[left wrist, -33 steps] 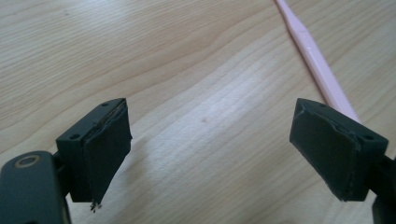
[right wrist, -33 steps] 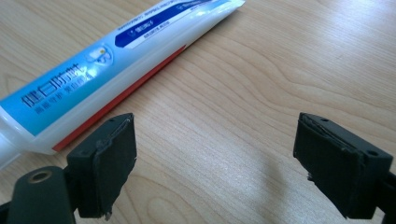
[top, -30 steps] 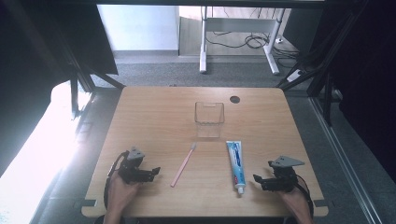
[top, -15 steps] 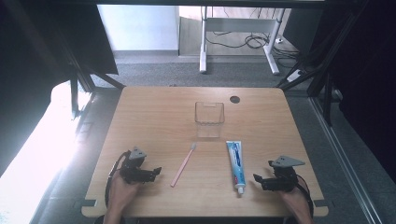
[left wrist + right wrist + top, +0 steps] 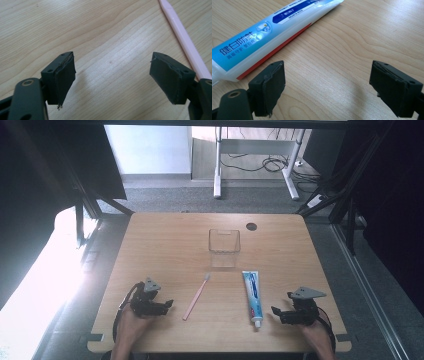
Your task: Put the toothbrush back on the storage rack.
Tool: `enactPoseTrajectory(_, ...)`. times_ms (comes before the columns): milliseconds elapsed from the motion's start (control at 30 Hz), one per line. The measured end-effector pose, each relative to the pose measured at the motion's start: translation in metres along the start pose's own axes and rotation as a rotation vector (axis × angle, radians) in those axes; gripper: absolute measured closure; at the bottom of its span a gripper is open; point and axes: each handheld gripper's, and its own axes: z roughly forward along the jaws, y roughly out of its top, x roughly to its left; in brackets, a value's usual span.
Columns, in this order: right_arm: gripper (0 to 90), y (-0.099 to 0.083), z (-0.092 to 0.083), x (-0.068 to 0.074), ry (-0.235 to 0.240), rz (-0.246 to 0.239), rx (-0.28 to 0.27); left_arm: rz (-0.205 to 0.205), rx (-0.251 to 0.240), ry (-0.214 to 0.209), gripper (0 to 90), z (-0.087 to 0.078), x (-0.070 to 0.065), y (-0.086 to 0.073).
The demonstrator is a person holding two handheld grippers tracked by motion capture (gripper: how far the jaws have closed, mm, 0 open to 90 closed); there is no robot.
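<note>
The left gripper [image 5: 161,306], jaws apart and just narrowing on nothing, has the pink toothbrush [image 5: 196,296] at its three o'clock, long axis toward one o'clock. The right gripper [image 5: 281,314], open and empty, sits beside the toothpaste tube [image 5: 253,292].

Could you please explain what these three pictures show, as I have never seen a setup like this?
A person sits at a light wooden table, holding a black hand-held gripper in each hand: the left gripper and the right gripper. One picture looks down from above; the other two come from cameras riding on each gripper. On the table lie a pink plastic toothbrush, a blue-and-white toothpaste tube and a clear square container. Both pairs of fingers are open and hold nothing; the left ones have just been closing slightly.
</note>
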Motion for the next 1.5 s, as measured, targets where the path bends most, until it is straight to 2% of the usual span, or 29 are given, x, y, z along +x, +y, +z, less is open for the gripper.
enactPoseTrajectory(33,13.9,0.0,0.0,0.0,0.0,0.0,0.0,0.011,-0.005,-0.002,27.7,-0.002,-0.001,0.001)
enactPoseTrajectory(133,13.9,0.0,0.0,0.0,0.0,-0.002,-0.002,0.014,-0.011,-0.012,39.8,-0.005,-0.002,0.001)
enactPoseTrajectory(167,13.9,0.0,0.0,0.0,0.0,-0.002,-0.002,0.015,-0.012,-0.017,39.8,-0.005,-0.002,0.001)
enactPoseTrajectory(200,14.0,0.0,0.0,0.0,0.002,-0.001,-0.003,0.016,-0.015,-0.02,45.2,-0.006,-0.002,0.002)
enactPoseTrajectory(300,14.1,0.0,0.0,0.0,0.0,-0.003,-0.005,0.024,-0.018,-0.025,49.7,-0.006,-0.004,0.002)
enactPoseTrajectory(333,14.1,0.0,-0.001,0.0,-0.001,-0.002,-0.007,0.025,-0.019,-0.044,53.8,-0.006,-0.005,0.003)
enactPoseTrajectory(533,14.2,0.0,-0.001,0.0,0.0,-0.003,-0.008,0.037,-0.013,-0.057,60.0,-0.006,-0.01,0.005)
enactPoseTrajectory(600,14.2,0.0,0.0,0.001,0.0,-0.005,-0.007,0.042,-0.011,-0.059,66.8,-0.007,-0.011,0.007)
enactPoseTrajectory(667,14.3,0.0,0.0,0.001,0.0,-0.006,-0.006,0.042,-0.013,-0.069,68.8,-0.008,-0.013,0.008)
enactPoseTrajectory(700,14.3,0.0,0.0,0.001,0.0,-0.007,-0.006,0.037,-0.015,-0.081,73.9,-0.008,-0.014,0.009)
enactPoseTrajectory(800,14.3,0.0,0.0,0.001,0.001,-0.006,-0.008,0.039,-0.024,-0.089,81.2,-0.009,-0.016,0.01)
enactPoseTrajectory(933,14.3,0.001,0.0,0.001,0.003,-0.004,-0.012,0.046,-0.028,-0.124,89.3,-0.009,-0.02,0.012)
enactPoseTrajectory(1000,14.3,0.001,0.0,0.001,0.001,-0.004,-0.013,0.068,-0.024,-0.124,89.6,-0.008,-0.024,0.015)
enactPoseTrajectory(1167,14.3,0.001,0.0,0.001,0.002,-0.006,-0.014,0.08,-0.021,-0.122,89.8,-0.006,-0.032,0.019)
enactPoseTrajectory(1333,14.4,0.0,0.001,0.0,-0.001,-0.008,-0.009,0.116,-0.007,-0.144,89.9,0.0,-0.042,0.023)
enactPoseTrajectory(1433,14.4,0.0,0.001,0.0,-0.003,-0.006,-0.007,0.136,-0.003,-0.176,89.9,0.003,-0.052,0.026)
enactPoseTrajectory(1500,14.4,0.0,0.0,0.0,-0.004,-0.006,-0.007,0.138,-0.001,-0.182,89.9,0.003,-0.053,0.027)
